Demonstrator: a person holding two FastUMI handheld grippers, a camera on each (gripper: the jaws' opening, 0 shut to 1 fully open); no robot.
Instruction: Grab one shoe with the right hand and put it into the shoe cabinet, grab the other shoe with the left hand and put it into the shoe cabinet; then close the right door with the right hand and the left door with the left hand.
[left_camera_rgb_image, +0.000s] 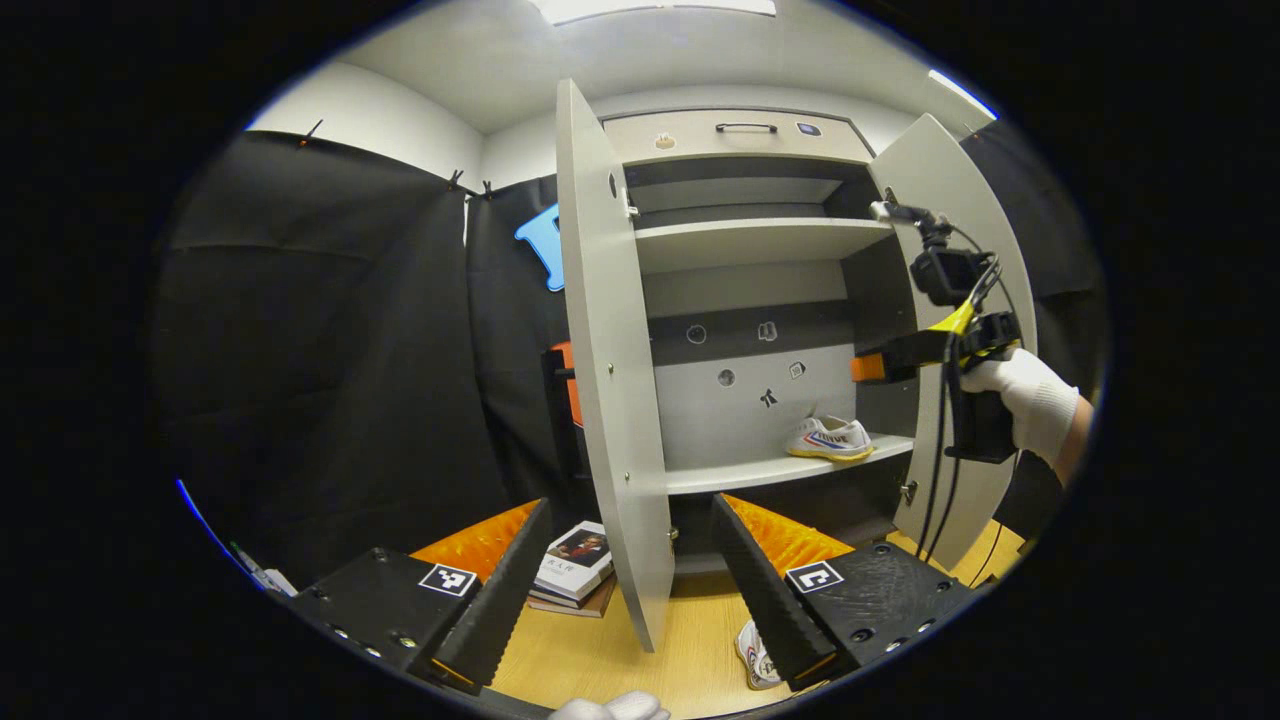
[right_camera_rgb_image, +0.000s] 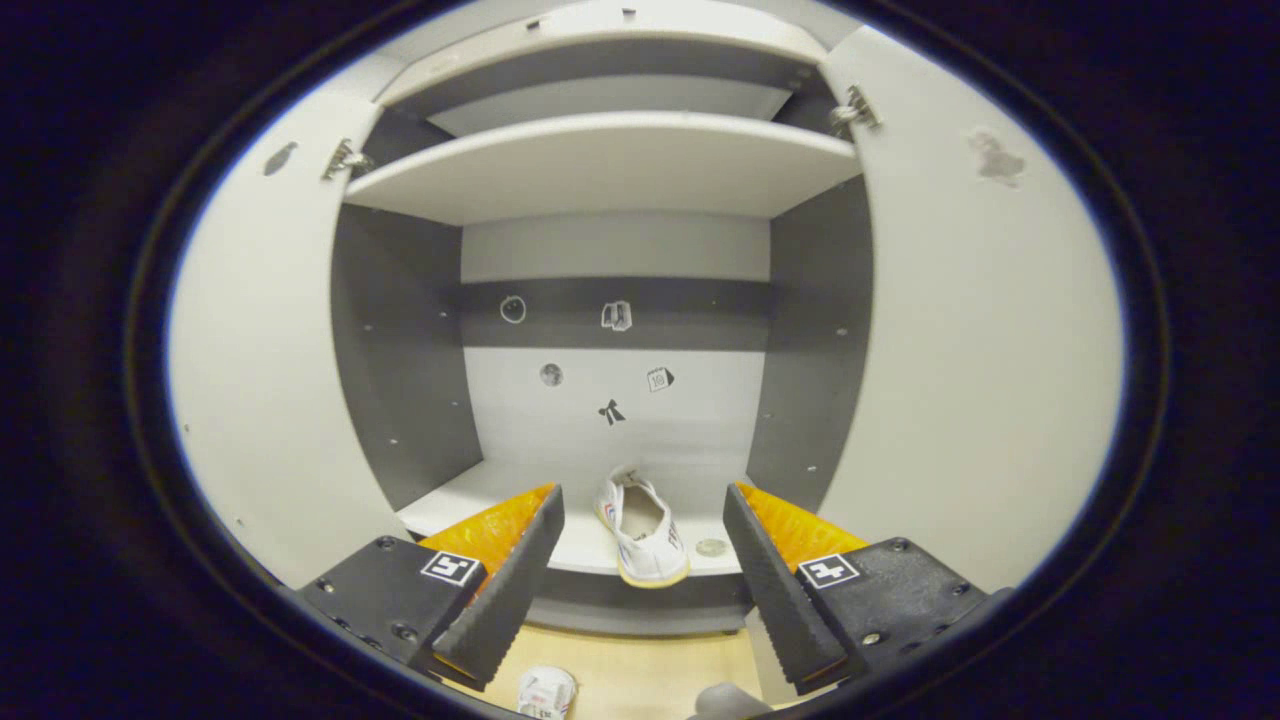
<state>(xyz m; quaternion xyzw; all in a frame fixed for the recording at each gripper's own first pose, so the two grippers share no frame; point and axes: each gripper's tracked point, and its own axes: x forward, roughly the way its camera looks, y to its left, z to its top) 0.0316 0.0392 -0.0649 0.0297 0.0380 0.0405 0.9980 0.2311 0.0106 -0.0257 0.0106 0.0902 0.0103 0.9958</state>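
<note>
Hidden parts: the second shoe (left_camera_rgb_image: 757, 655) lay on the wooden floor (left_camera_rgb_image: 600, 660), half covered by a finger of the left gripper (left_camera_rgb_image: 630, 585).
Left gripper: fingers spread apart, holding nothing.
Right gripper (right_camera_rgb_image: 640, 570): also released and empty, before the shoe cabinet (right_camera_rgb_image: 610, 160).
First shoe (right_camera_rgb_image: 642, 528): white canvas with pale sole, on the lower shelf (right_camera_rgb_image: 480, 500).
Doors: left door (left_camera_rgb_image: 610, 380) and right door (left_camera_rgb_image: 950, 200) stood open.
Left gripper view: books (left_camera_rgb_image: 575, 565) on the floor, a gloved hand (left_camera_rgb_image: 1035, 400).
</note>
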